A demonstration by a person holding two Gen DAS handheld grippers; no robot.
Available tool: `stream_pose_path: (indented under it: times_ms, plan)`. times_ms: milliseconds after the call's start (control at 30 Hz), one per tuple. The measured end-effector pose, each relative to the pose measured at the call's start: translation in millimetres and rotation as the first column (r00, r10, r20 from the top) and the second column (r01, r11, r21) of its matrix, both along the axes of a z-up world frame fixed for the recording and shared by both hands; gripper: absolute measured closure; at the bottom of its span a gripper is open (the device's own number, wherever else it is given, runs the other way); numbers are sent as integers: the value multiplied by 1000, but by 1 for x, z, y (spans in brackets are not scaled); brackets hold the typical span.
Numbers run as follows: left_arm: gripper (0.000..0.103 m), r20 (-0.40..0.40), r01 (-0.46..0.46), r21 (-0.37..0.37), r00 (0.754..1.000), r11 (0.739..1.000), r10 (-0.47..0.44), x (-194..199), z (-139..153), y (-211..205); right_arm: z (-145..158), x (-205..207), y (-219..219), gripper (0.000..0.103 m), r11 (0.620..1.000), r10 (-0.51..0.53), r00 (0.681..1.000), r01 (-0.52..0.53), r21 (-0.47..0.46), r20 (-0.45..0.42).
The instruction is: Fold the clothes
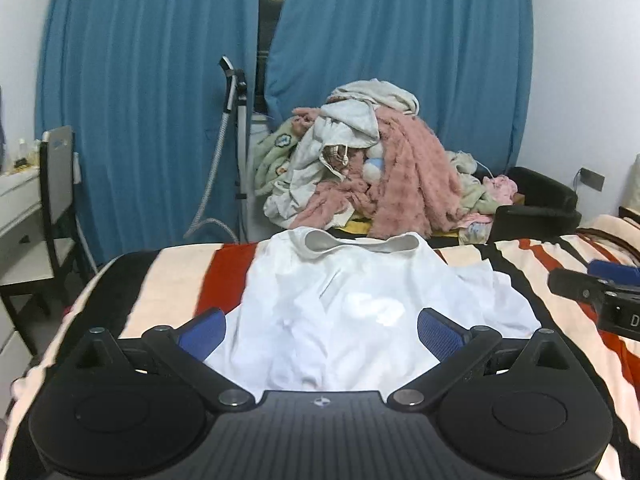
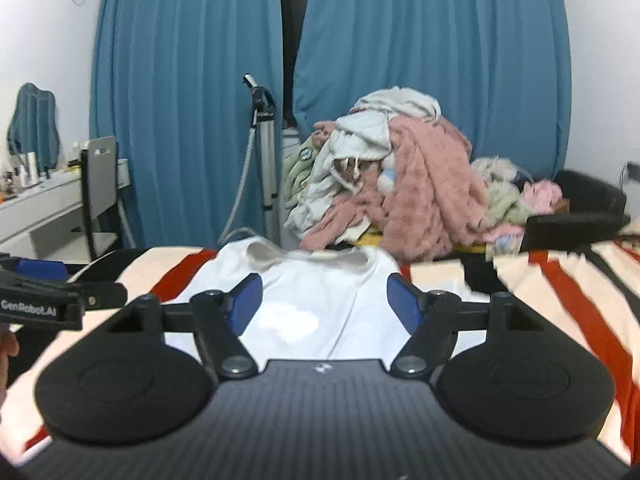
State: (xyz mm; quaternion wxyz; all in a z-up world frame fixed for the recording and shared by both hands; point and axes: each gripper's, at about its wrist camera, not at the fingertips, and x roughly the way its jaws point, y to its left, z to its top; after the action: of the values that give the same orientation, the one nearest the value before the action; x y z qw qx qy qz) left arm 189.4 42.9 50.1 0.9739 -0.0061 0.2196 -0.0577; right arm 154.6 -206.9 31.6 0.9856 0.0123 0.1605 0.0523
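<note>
The left gripper (image 1: 322, 330) is closest in the left wrist view, and its blue padded fingers (image 1: 436, 334) are spread wide with nothing between them. In the right wrist view the right gripper (image 2: 324, 304) has its blue fingers (image 2: 404, 300) a bit closer together, and they hold nothing too. Both grippers are up in the air above the bed and do not touch the cloth. Each gripper shows at the edge of the other one's view, so they are side by side. Under them lies the white shirt with a grey collar (image 1: 360, 300), spread out flat on the bed. Its collar points away, toward the far edge of the bed. The shirt has some soft wrinkles and a pale patch on its front. It rests on the striped blanket with cream, red and black bands (image 1: 180, 276) that covers the bed. Just past the far edge of the bed is a big messy pile of clothes (image 1: 360, 160), with a fluffy pink one, a grey hooded one and a light green one. A black armchair (image 1: 540, 204) stands to the right of the pile. To the left of the pile is a tall steamer with a hose (image 1: 236, 120). Further left is a dark chair (image 1: 60, 200) beside a white worktop (image 2: 40, 204) with small bottles on it. Behind everything hang long blue curtains (image 1: 160, 80) with a dark gap in the middle.
</note>
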Motion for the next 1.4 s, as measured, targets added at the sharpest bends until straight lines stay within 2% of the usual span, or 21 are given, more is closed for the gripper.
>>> stream_pose_path:
  times_ms: [67, 133, 233, 333, 400, 567, 667, 833, 933, 1033, 1133, 1233, 1300, 1367, 1400]
  plan:
    - [0, 27, -17, -1, 1000, 1000, 17, -26, -1, 7, -3, -24, -3, 28, 999, 1, 1000, -1, 36, 11]
    - [0, 59, -42, 13, 997, 999, 42, -51, -6, 12, -13, -44, -2, 14, 999, -13, 999, 11, 50, 38]
    - [0, 127, -83, 71, 989, 994, 73, -82, -20, 16, -35, -69, -1, 14, 998, -15, 996, 8, 70, 88]
    - [0, 136, -51, 48, 990, 998, 44, -101, -32, 21, -62, -81, -4, 14, 995, -26, 997, 19, 102, 76]
    - [0, 109, -39, 25, 993, 999, 36, -105, -37, 22, -74, -80, -6, 14, 993, -43, 998, 36, 115, 55]
    - [0, 45, -43, -65, 998, 997, 46, -84, -48, 31, -78, -67, -12, 14, 982, -73, 997, 65, 177, 38]
    - [0, -46, -137, -83, 990, 987, 134, -54, -60, 45, -87, -66, -8, 14, 977, -90, 996, 85, 195, 16]
    - [3, -199, -297, -219, 946, 929, 256, 27, -87, 96, -108, -56, -7, 14, 963, -68, 997, 78, 259, -48]
    - [18, -262, -375, -276, 915, 885, 307, 70, -108, 122, -117, -48, -8, 14, 959, -71, 996, 84, 272, -58]
    - [22, -288, -421, -375, 900, 826, 327, 106, -133, 139, -127, -37, -14, 14, 948, -69, 994, 90, 304, -81]
    - [37, -296, -433, -381, 894, 817, 335, 135, -154, 141, -139, -28, -21, 14, 934, -60, 992, 97, 345, -114]
    - [38, -291, -437, -380, 893, 815, 343, 155, -170, 142, -150, -18, -24, 14, 919, -55, 990, 102, 380, -133]
    - [47, -266, -417, -401, 905, 816, 331, 166, -174, 144, -155, -10, -23, 14, 917, -44, 991, 91, 387, -129]
    - [83, -252, -389, -413, 918, 824, 307, 179, -175, 146, -159, -1, -22, 14, 916, -32, 992, 78, 393, -123]
    - [94, -261, -372, -404, 923, 836, 284, 189, -172, 149, -161, 3, -22, 14, 918, -28, 992, 74, 388, -122]
